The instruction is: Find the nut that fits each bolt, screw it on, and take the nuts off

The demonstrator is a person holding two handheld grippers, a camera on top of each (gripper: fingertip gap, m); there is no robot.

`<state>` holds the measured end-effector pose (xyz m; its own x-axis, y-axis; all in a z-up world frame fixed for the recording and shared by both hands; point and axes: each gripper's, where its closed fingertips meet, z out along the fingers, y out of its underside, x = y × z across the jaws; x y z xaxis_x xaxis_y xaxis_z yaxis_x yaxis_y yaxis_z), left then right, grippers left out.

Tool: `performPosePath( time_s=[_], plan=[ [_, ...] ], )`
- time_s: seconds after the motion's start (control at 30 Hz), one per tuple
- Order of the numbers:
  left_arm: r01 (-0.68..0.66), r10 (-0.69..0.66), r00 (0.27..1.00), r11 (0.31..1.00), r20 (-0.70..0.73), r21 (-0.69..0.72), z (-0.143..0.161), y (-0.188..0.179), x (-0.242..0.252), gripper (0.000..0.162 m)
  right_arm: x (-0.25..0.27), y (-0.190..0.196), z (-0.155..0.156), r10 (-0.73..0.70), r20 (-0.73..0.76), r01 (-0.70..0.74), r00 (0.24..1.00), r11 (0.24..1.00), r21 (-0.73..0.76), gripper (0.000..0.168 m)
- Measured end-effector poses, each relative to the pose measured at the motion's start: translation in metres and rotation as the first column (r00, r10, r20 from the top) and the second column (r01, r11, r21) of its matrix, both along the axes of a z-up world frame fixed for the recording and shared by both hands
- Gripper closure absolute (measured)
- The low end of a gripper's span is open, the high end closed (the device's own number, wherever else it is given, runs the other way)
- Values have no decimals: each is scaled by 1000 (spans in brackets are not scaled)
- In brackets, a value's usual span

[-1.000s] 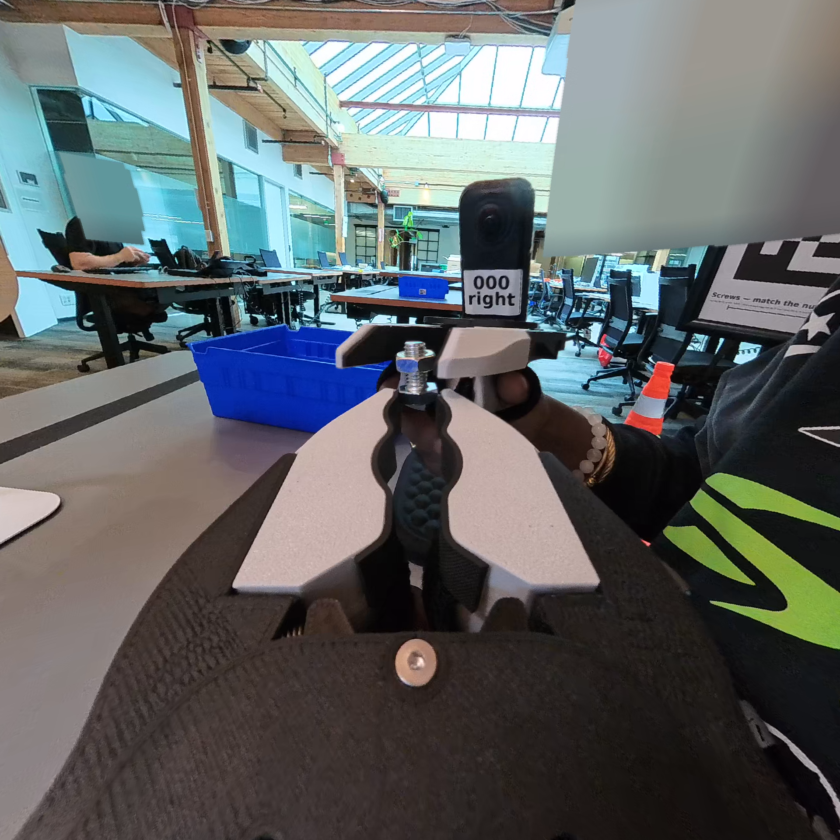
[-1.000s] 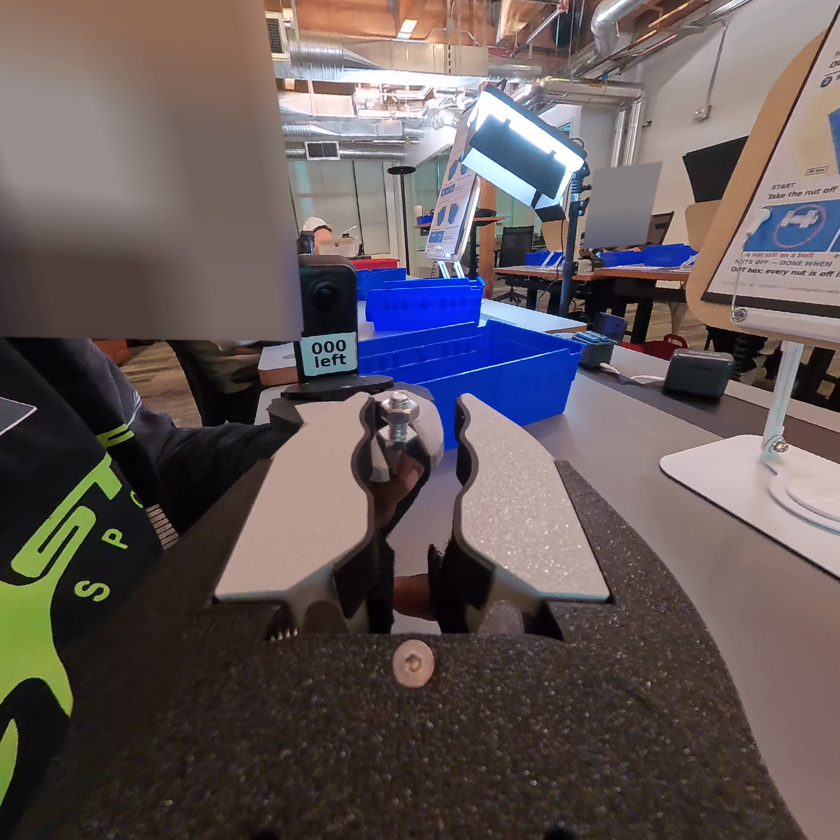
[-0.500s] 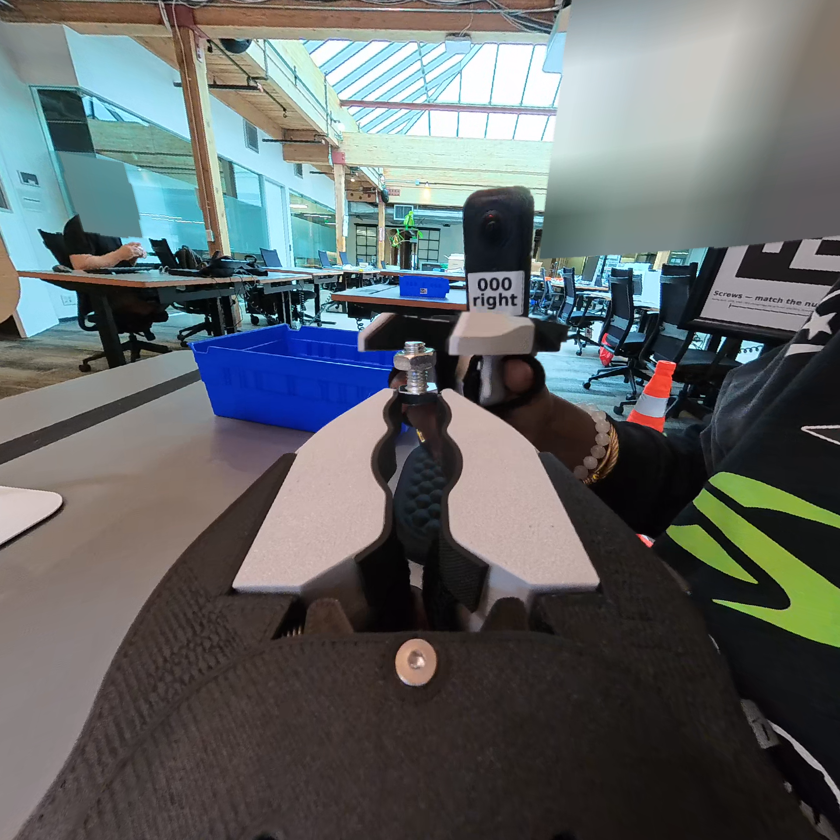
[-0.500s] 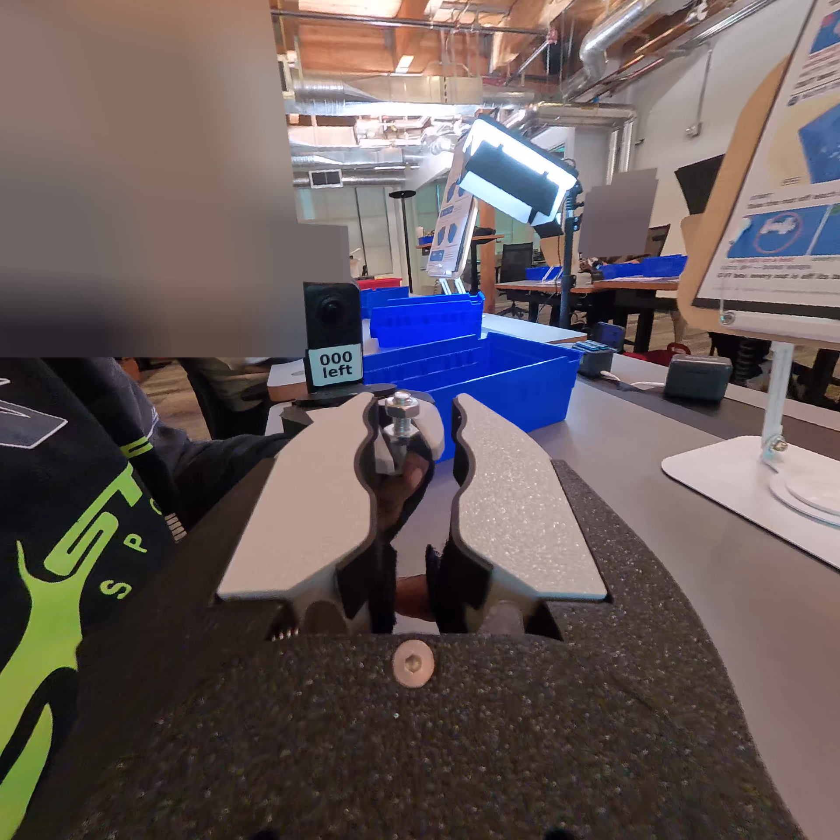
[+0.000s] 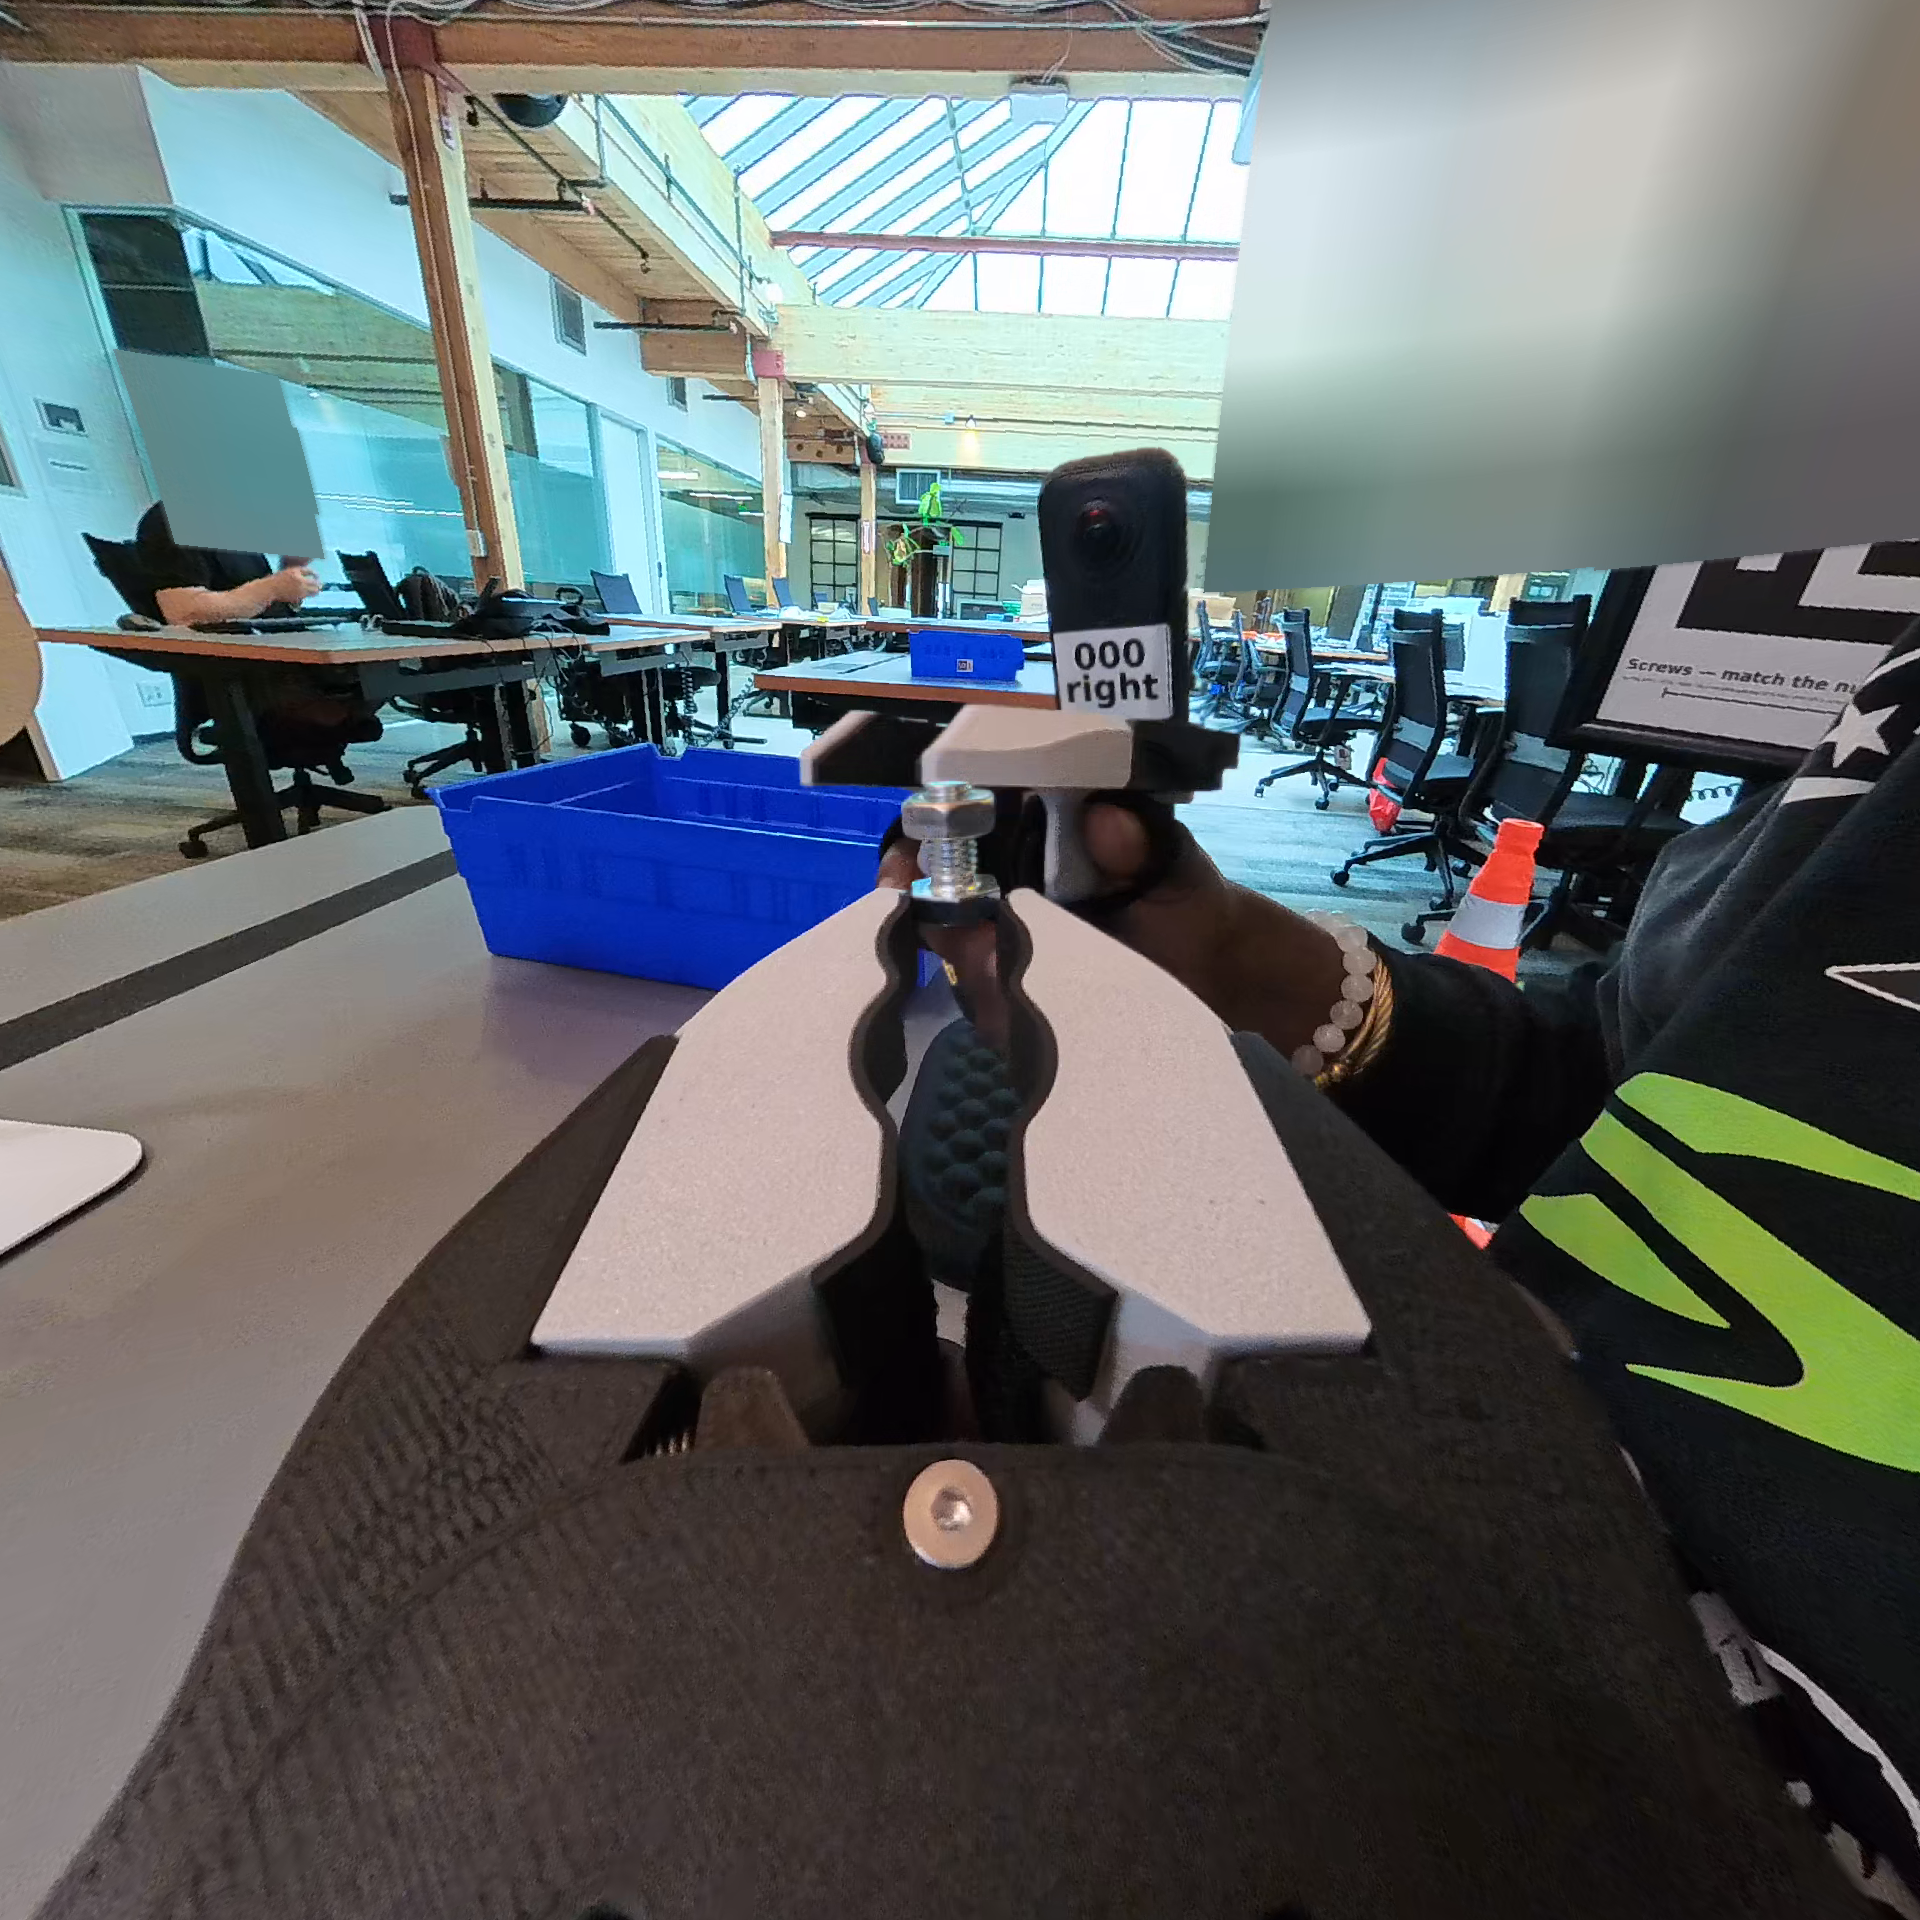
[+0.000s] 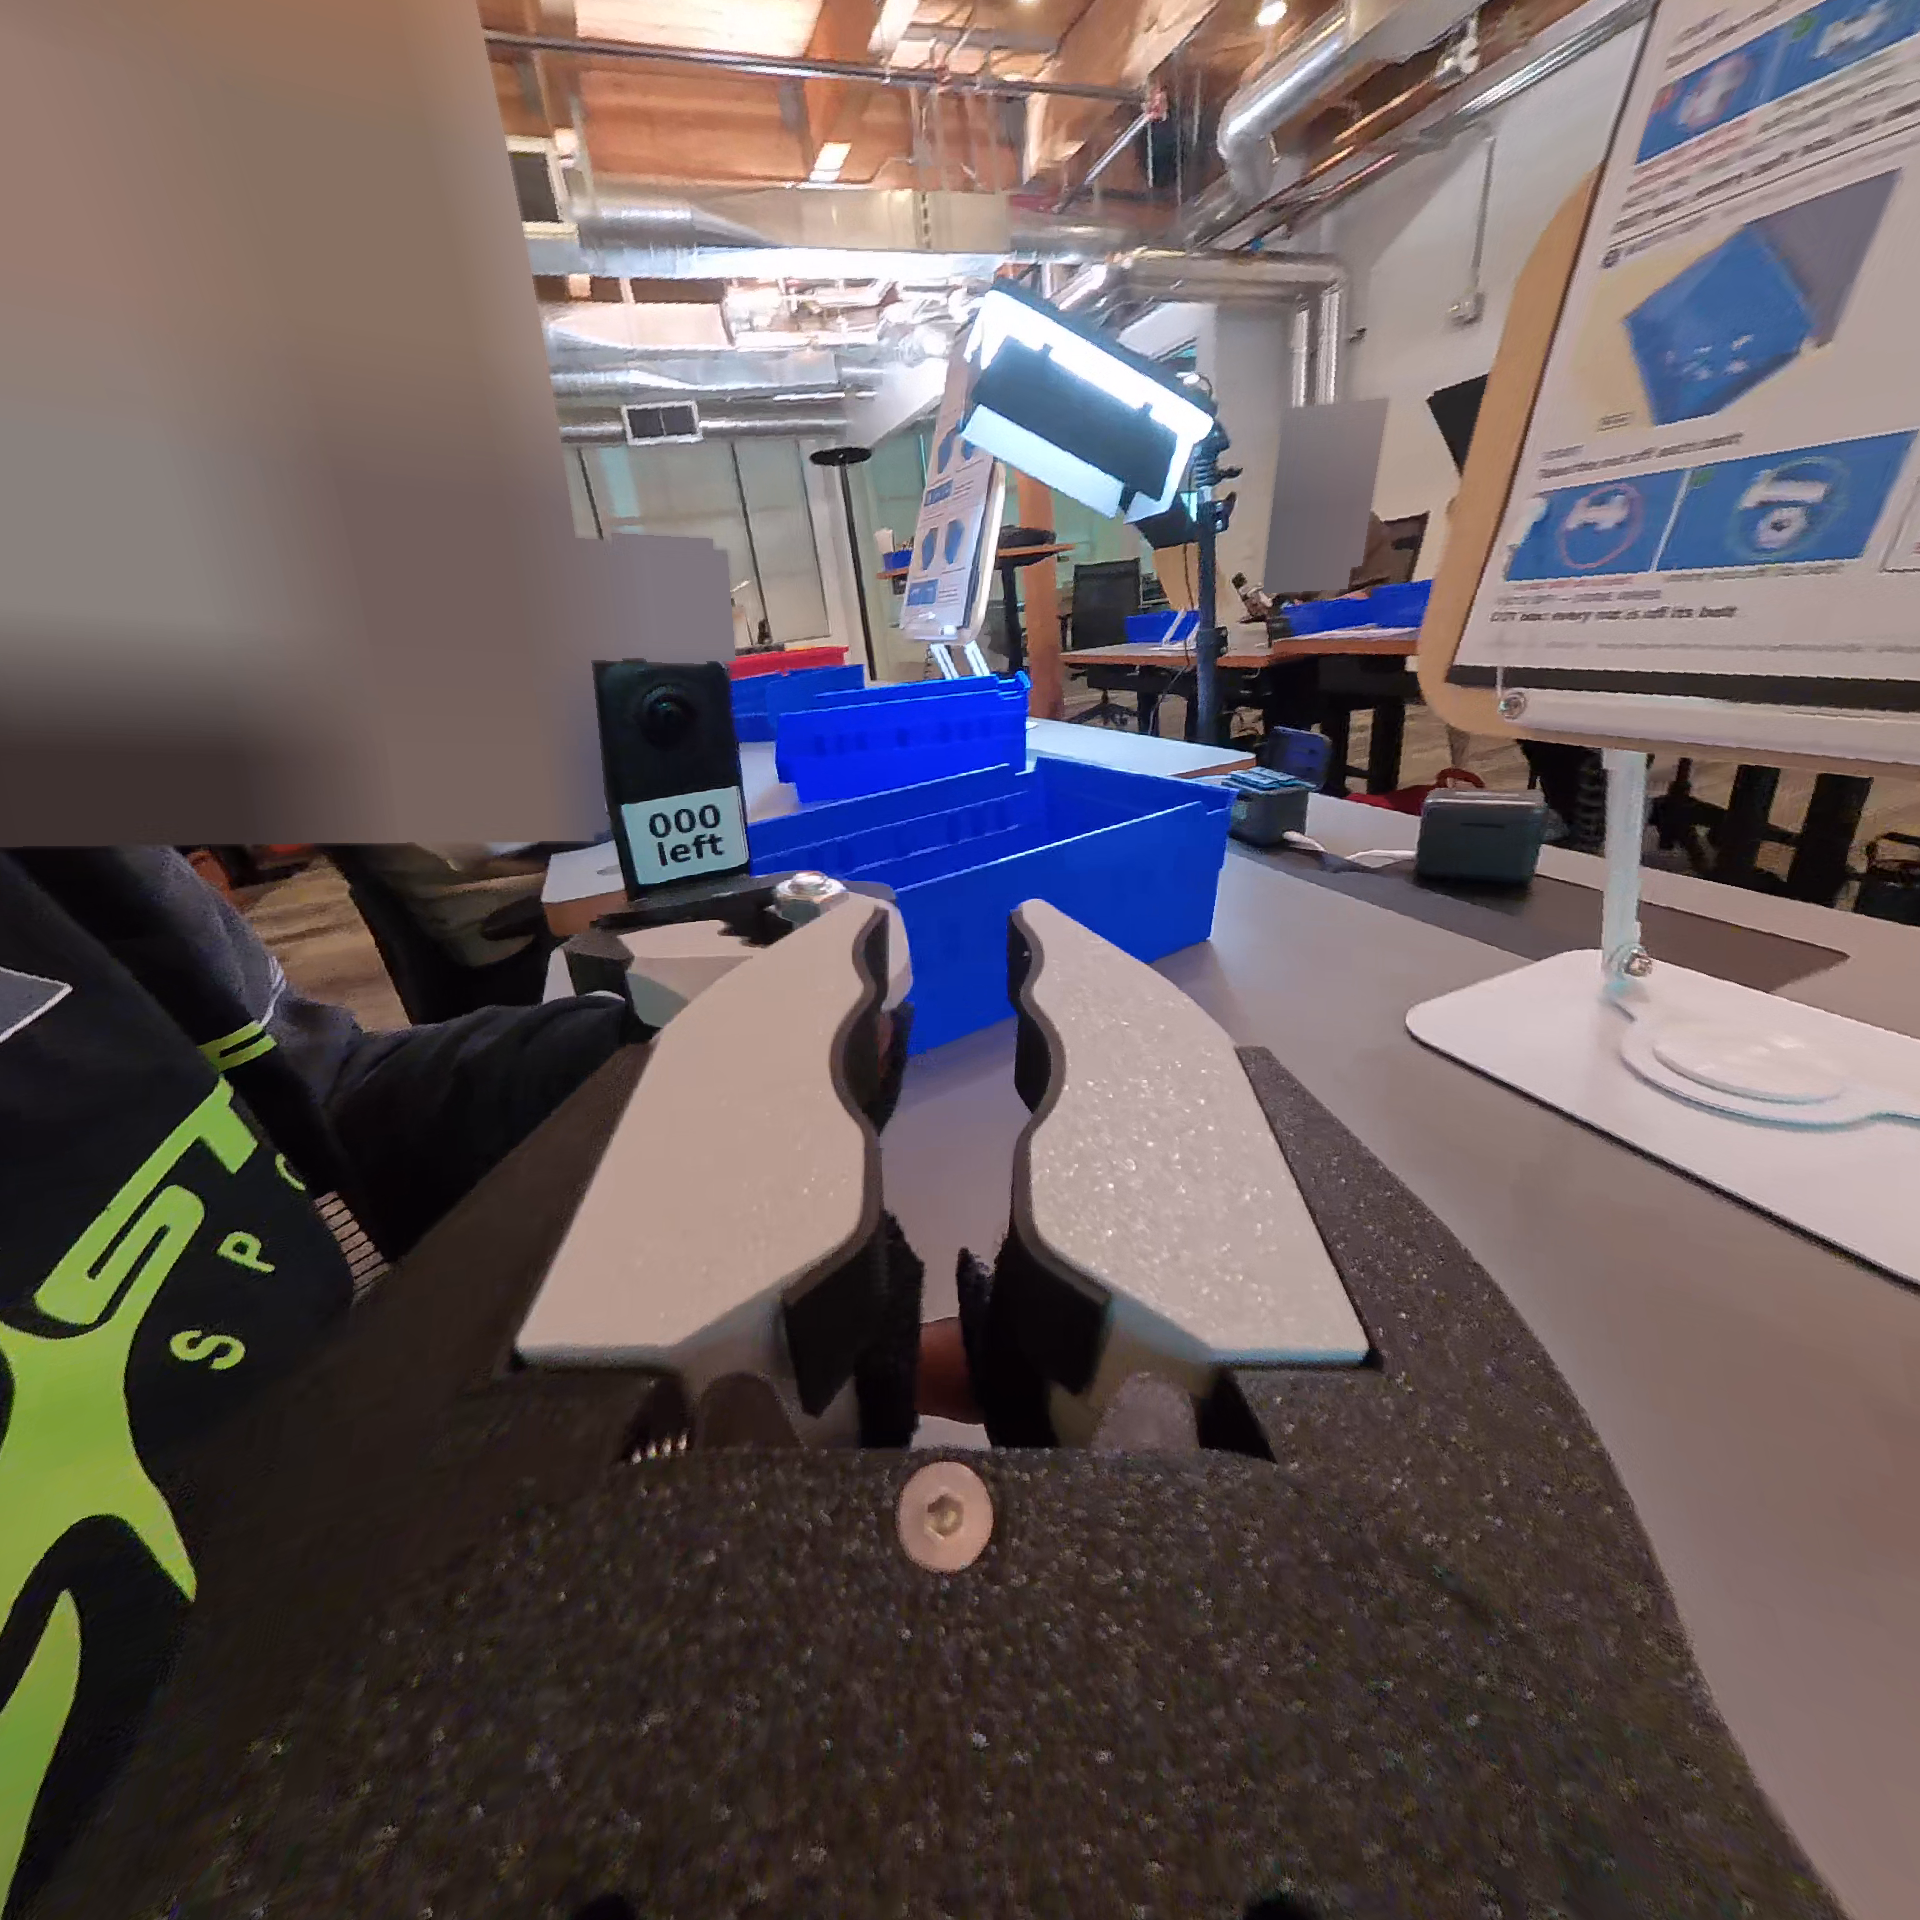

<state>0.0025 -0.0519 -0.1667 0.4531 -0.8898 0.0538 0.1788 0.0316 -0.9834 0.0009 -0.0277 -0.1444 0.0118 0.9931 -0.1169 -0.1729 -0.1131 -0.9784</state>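
While the left gripper is pressed shut on the head end of the bolt, we hold that bolt upright above the grey table, its thread pointing up toward the right gripper. The nut sits at the top of the thread, with bare thread showing between it and the clamped base, so we judge it only partly run along the shank. From these views alone we cannot tell whether it is being wound on or wound off. In the right wrist view the right gripper's fingers stand spread, with the blue bin visible through the gap; nothing is pinched between them. The nut's top shows just beyond the tip of the left-hand finger, beside it and not between the two. In the left wrist view that gripper hovers directly over the nut, close to it or touching. We judge this pairing to be mid-step: the nut is matched and threaded but not free of its bolt. The bin's contents are hidden from both cameras, so we cannot count the remaining bolts and nuts.
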Motion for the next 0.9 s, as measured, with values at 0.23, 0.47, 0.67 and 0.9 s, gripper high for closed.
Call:
performPosePath(
  time_s=[0.23, 0.47, 0.67, 0.9],
  plan=[
    [-3, 3, 1000, 1000, -12, 1, -2, 0, 1, 148, -17, -20, 3, 79, 9, -79, 997, 996, 34, 137],
    [0, 0, 1000, 1000, -10, -2, -2, 0, 1, 148, -32, -23, 0, 98, 35, -99, 995, 994, 43, 136],
    [0, 0, 1000, 1000, -1, -6, -1, 1, -1, 148, -12, -10, -1, 46, 30, -47, 998, 998, 38, 141],
    [3, -3, 1000, 1000, -5, -7, -2, 0, 0, 148, -9, -13, 3, 61, 5, -61, 998, 997, 38, 142]
  ],
)
